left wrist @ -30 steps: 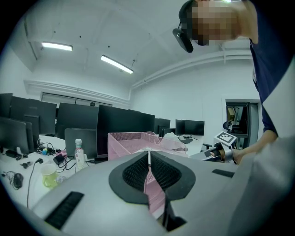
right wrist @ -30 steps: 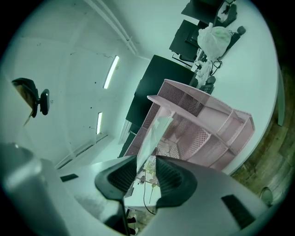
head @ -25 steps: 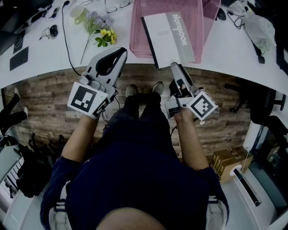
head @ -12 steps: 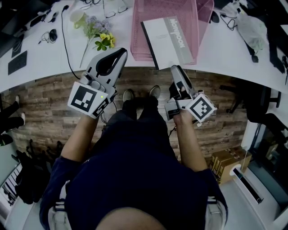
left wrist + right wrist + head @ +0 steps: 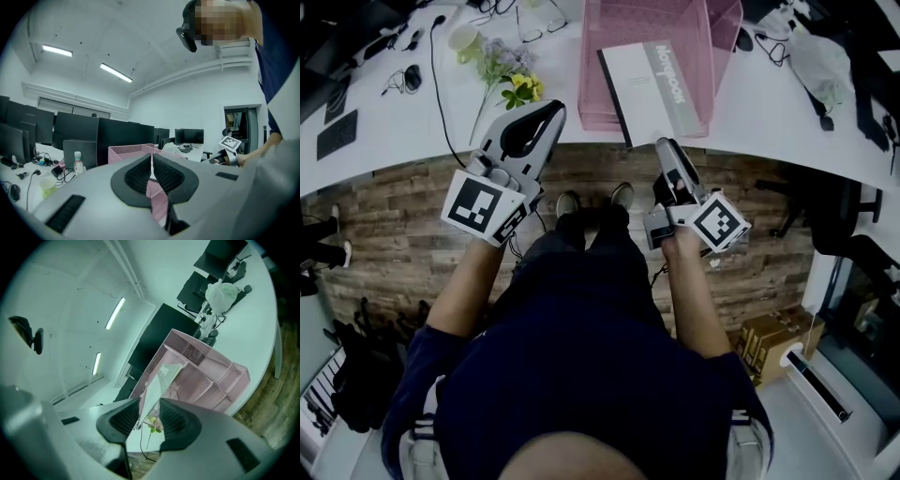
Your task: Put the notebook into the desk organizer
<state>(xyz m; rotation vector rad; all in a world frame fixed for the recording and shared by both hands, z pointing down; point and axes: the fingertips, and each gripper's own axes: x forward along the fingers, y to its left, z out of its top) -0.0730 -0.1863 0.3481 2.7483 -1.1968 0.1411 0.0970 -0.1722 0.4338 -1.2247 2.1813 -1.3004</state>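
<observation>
The pink mesh desk organizer (image 5: 656,37) stands on the white desk (image 5: 384,141). The white and grey notebook (image 5: 652,84) lies flat in it, its near end sticking out past the desk's edge. My right gripper (image 5: 664,143) is at that near end, its jaws slightly open. In the right gripper view the notebook (image 5: 159,380) runs up from the gap in the right gripper (image 5: 150,406) into the organizer (image 5: 211,376). My left gripper (image 5: 546,111) hovers shut and empty at the desk's edge, left of the organizer. The left gripper view shows the left gripper (image 5: 151,157) with pads together.
Artificial flowers (image 5: 514,75), a pale cup (image 5: 467,39), glasses (image 5: 539,14) and cables (image 5: 403,70) lie left of the organizer. A plastic bag (image 5: 820,61) sits to its right. A chair (image 5: 844,216) and a cardboard box (image 5: 773,337) stand on the floor at the right.
</observation>
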